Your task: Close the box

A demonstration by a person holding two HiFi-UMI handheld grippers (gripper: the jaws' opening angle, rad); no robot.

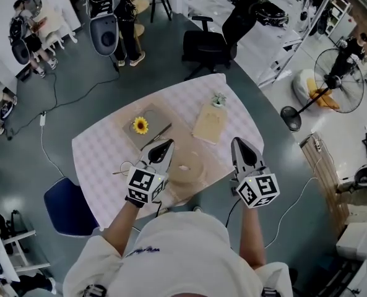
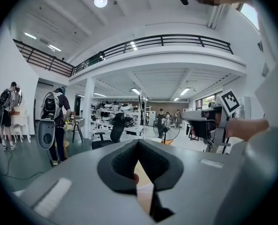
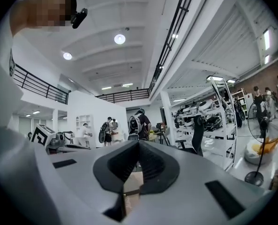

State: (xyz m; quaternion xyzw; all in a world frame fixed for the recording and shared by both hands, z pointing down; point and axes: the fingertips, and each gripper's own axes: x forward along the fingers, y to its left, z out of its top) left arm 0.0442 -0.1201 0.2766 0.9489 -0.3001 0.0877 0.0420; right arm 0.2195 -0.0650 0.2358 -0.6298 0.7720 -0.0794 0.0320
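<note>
The left tongs (image 1: pixel 166 145) and the right tongs (image 1: pixel 237 142) are both held up over the near edge of the desk (image 1: pixel 103 159), each with its jaws pressed together and nothing between them. The box (image 1: pixel 152 119) lies flat on the checked cloth left of the desk's middle, a sunflower (image 1: pixel 140 126) on its top. A pale wooden slab (image 1: pixel 209 125) lies to its right and a round pale dish (image 1: pixel 186 166) lies nearer the person, between the two tongs

Black office chair (image 1: pixel 209 47), blue stool (image 1: pixel 69 208) — standing fan (image 1: pixel 339 73) well apart.
</note>
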